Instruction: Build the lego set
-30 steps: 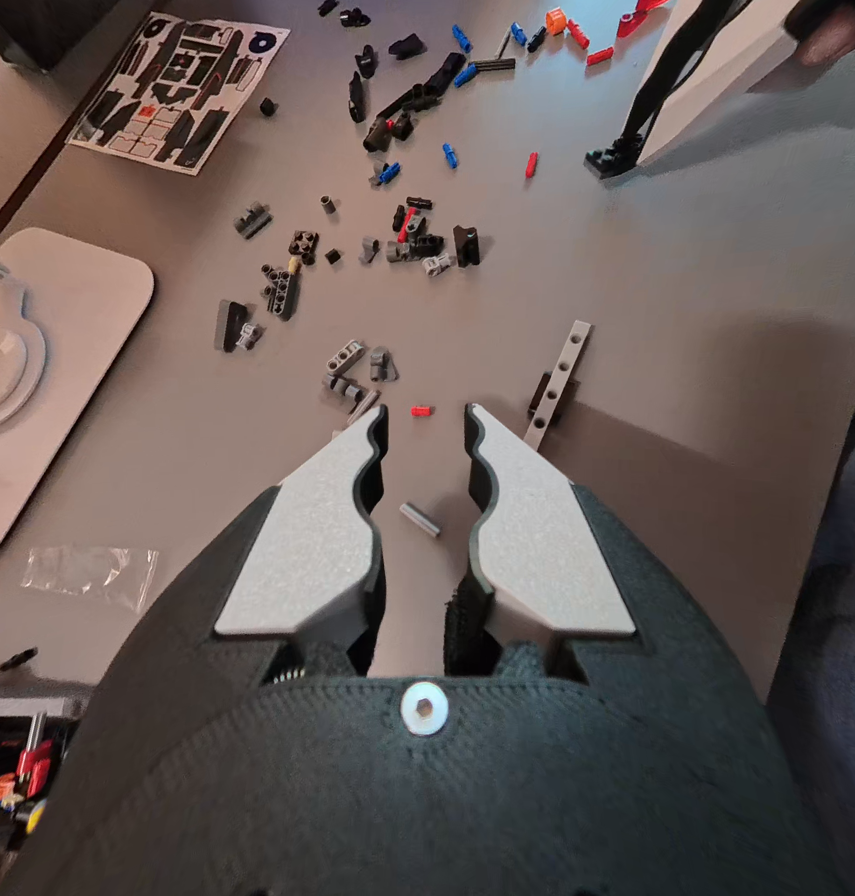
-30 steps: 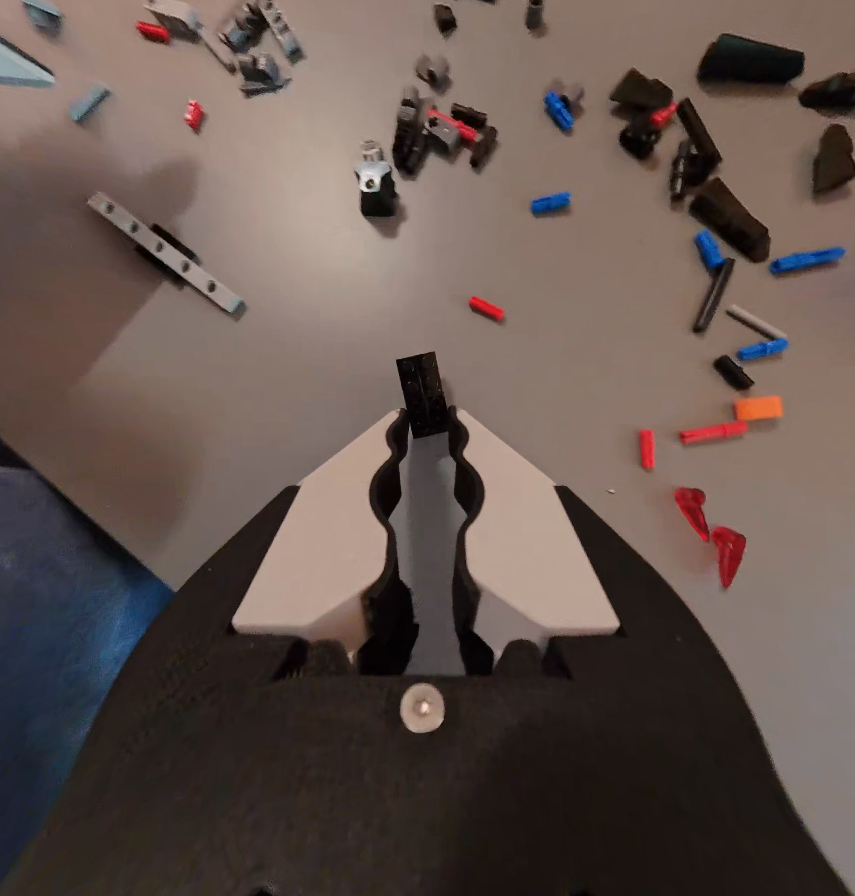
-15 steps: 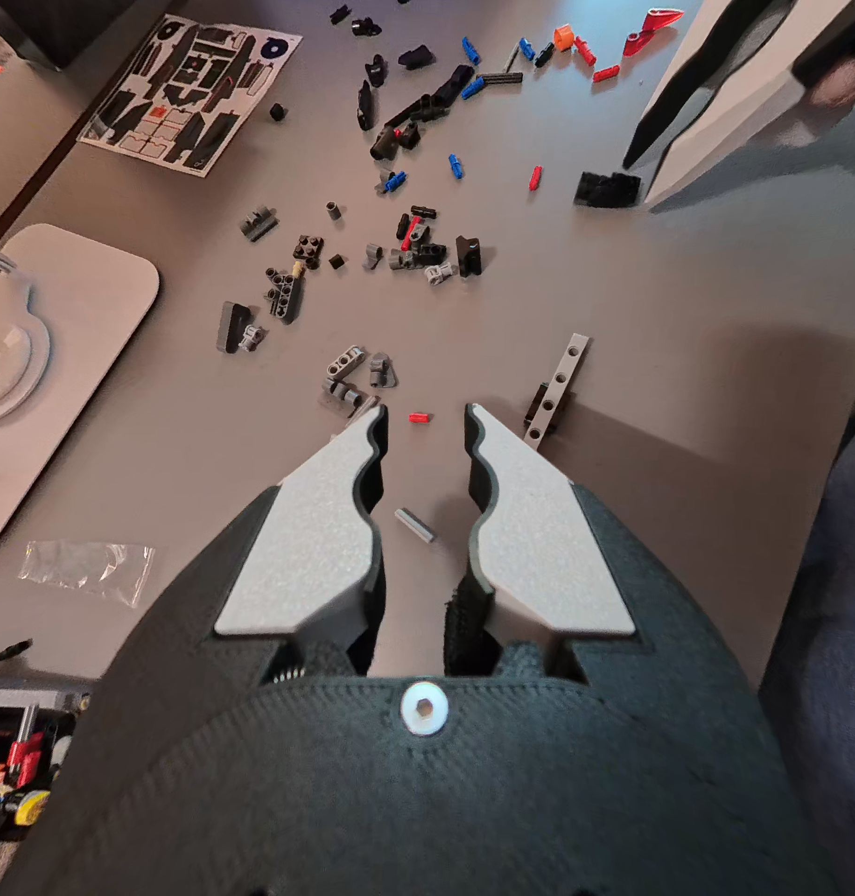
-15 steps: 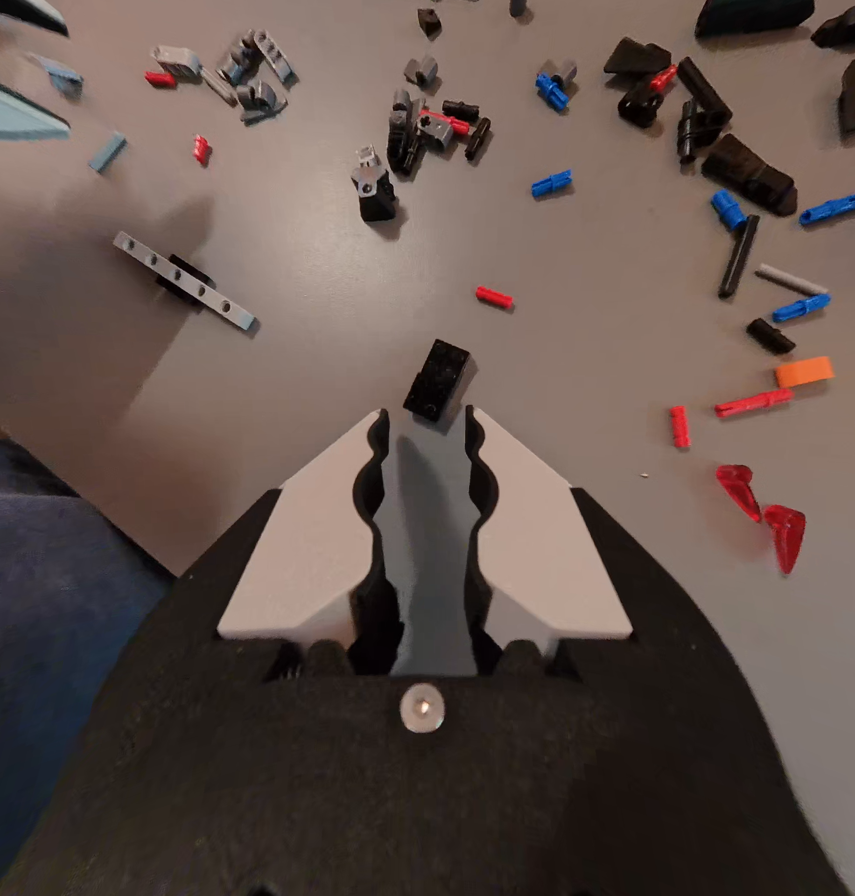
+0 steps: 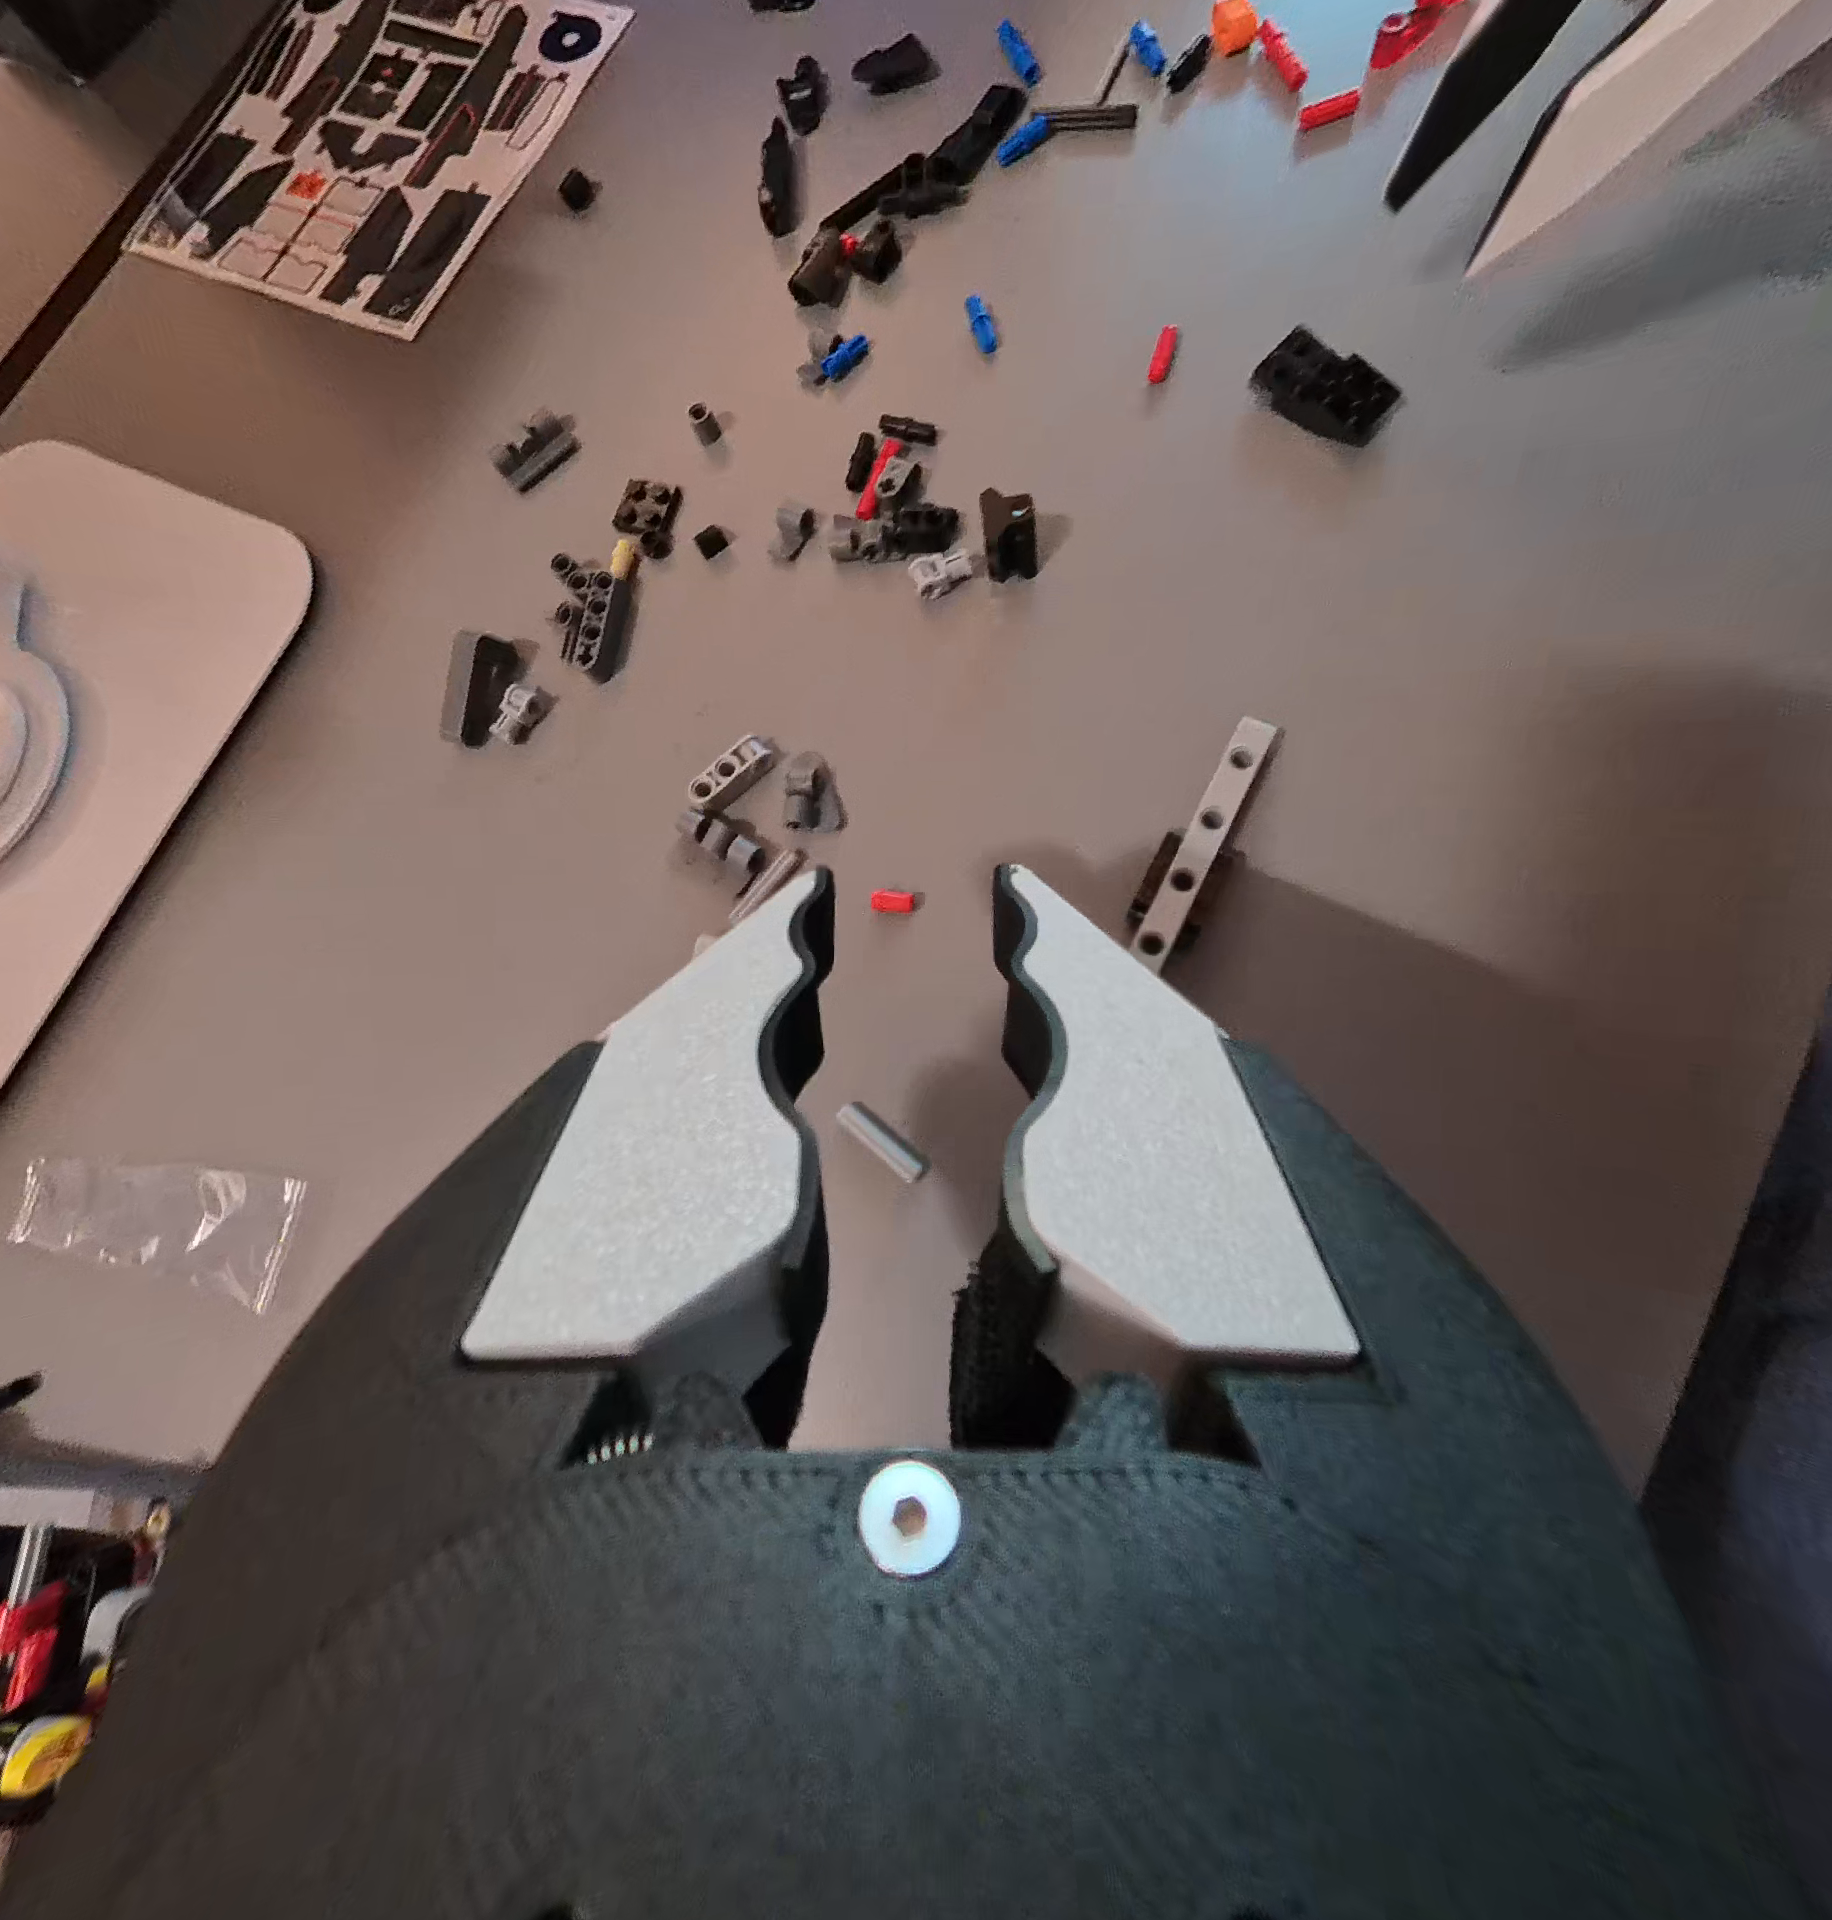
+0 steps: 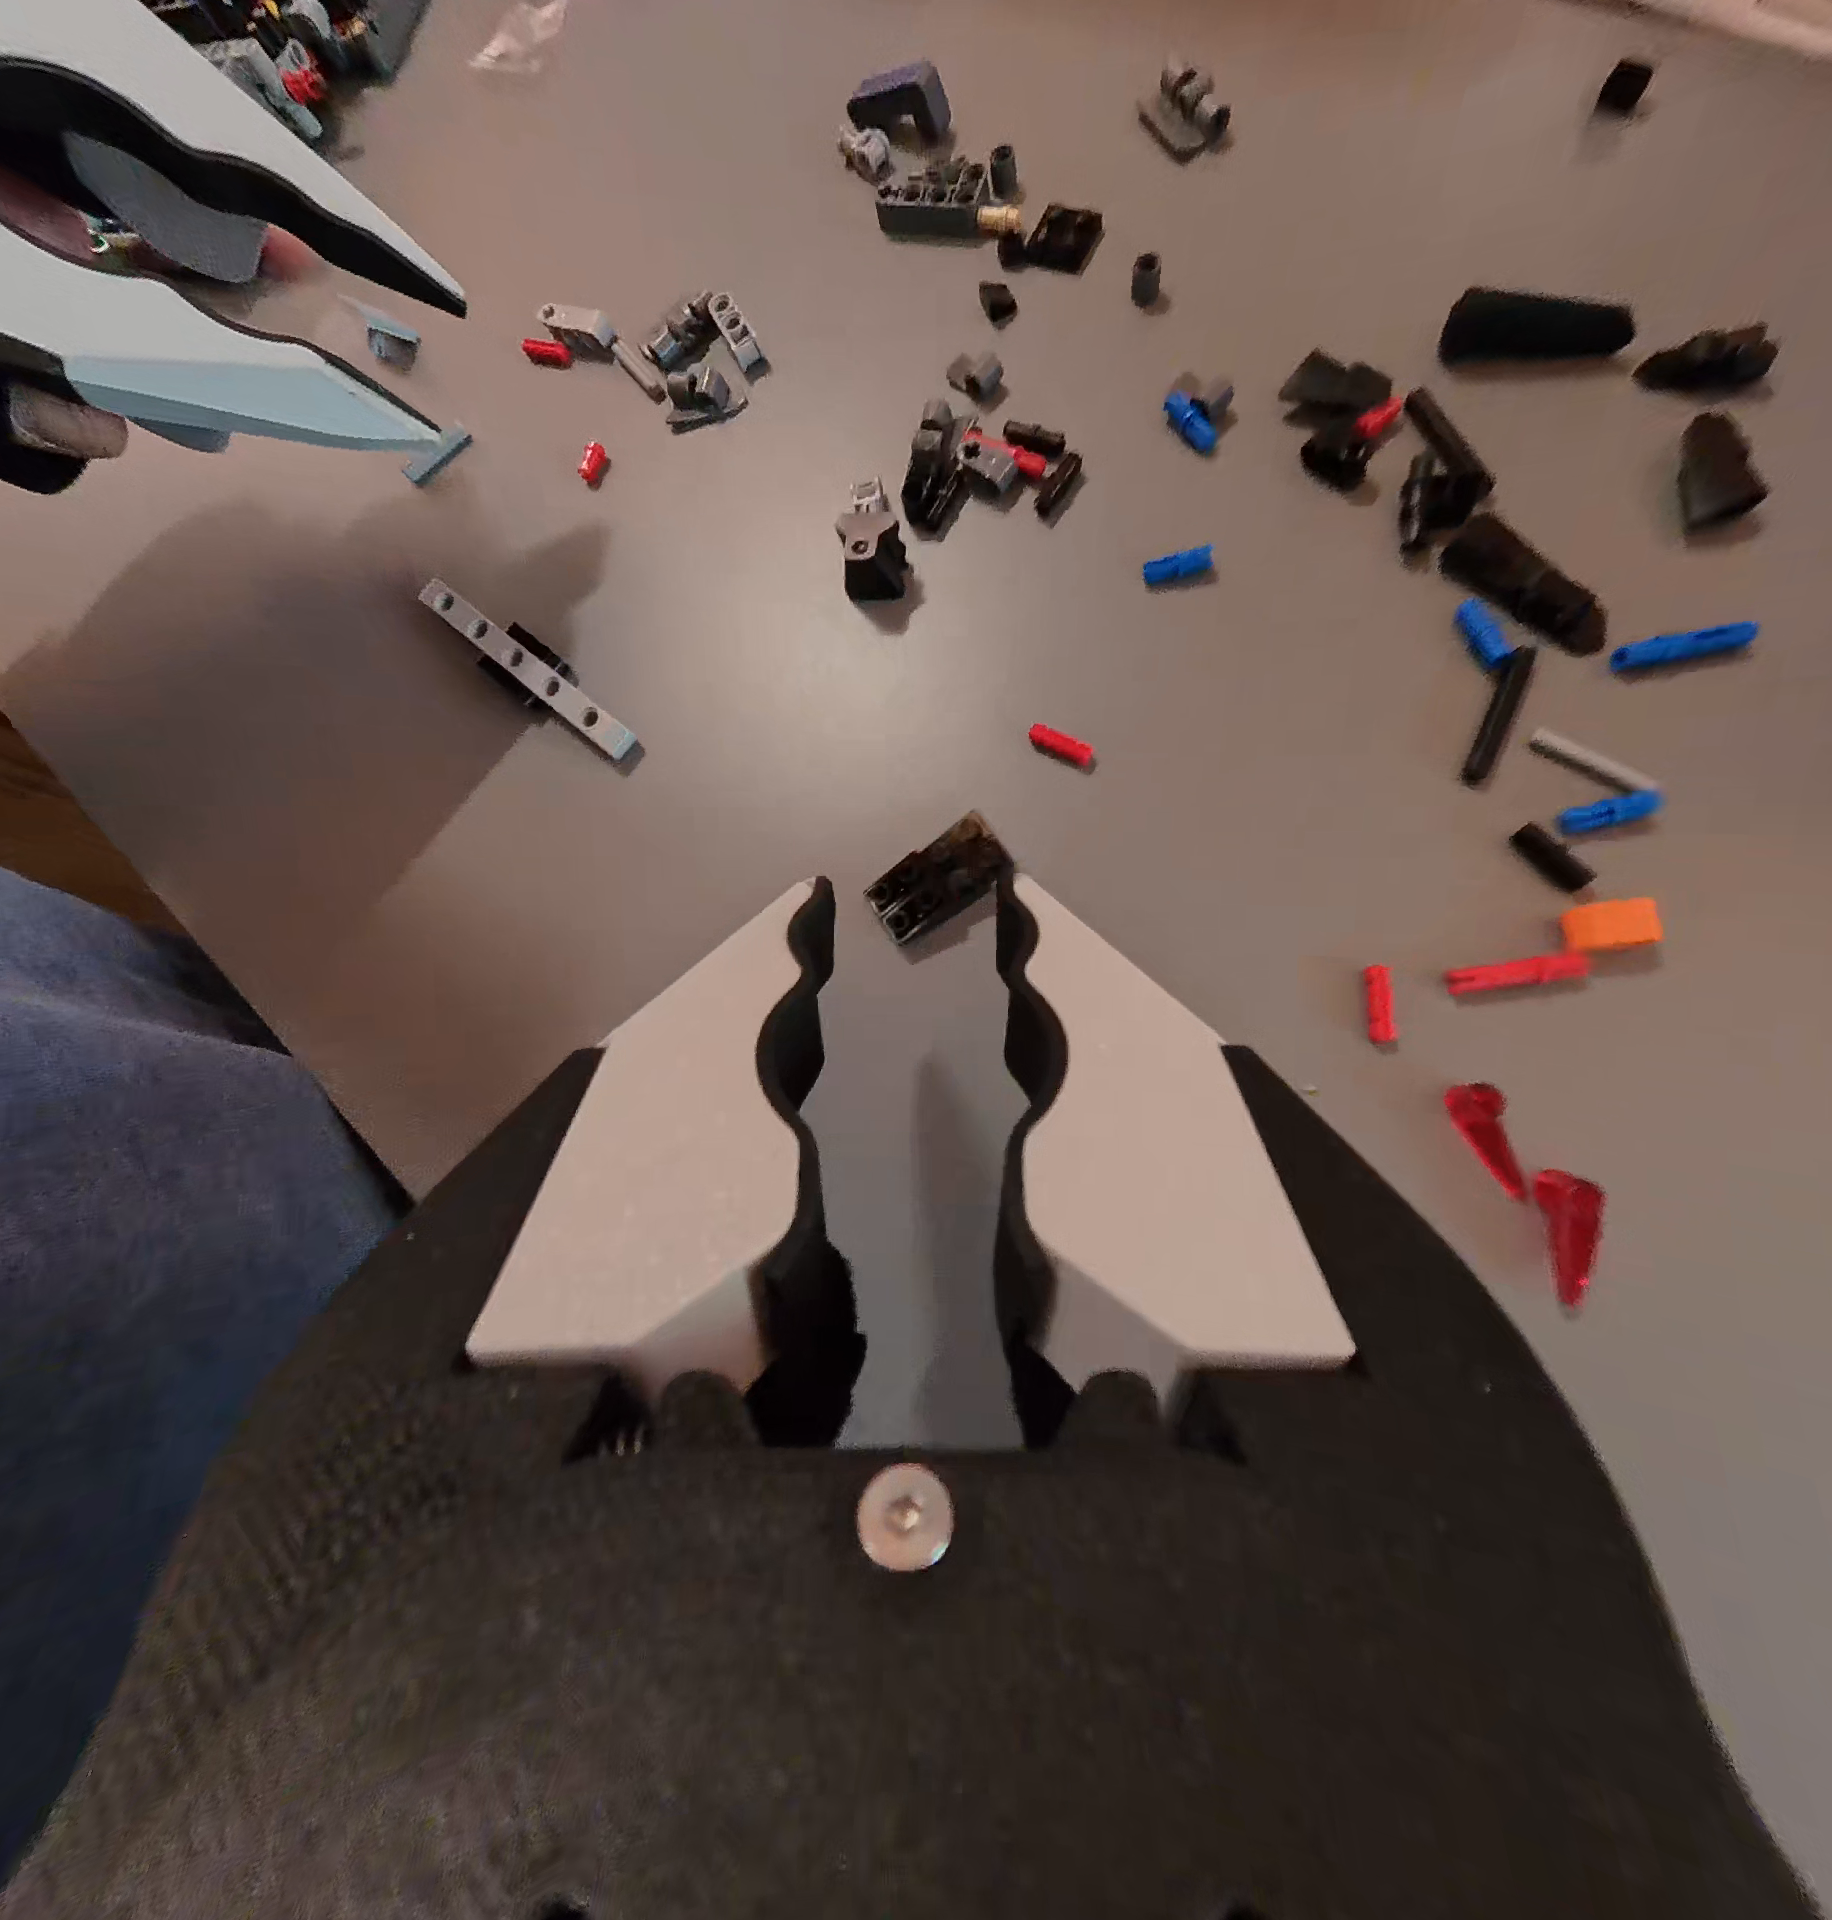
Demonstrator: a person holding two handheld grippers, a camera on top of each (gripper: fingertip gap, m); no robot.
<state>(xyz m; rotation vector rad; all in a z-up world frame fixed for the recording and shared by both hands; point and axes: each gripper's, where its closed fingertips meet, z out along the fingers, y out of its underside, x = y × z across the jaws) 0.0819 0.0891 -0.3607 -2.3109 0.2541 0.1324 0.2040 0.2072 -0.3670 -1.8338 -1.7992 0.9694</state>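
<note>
Both hand-held grippers, left and right, stand open and empty over our tabletop. We judge picking in hand: the black brick lies free between the right one's tips, needing closure.

Black brick released from right tool.

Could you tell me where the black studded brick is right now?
The black studded brick lies on the grey table, just beyond the open right gripper's fingertips.
</note>
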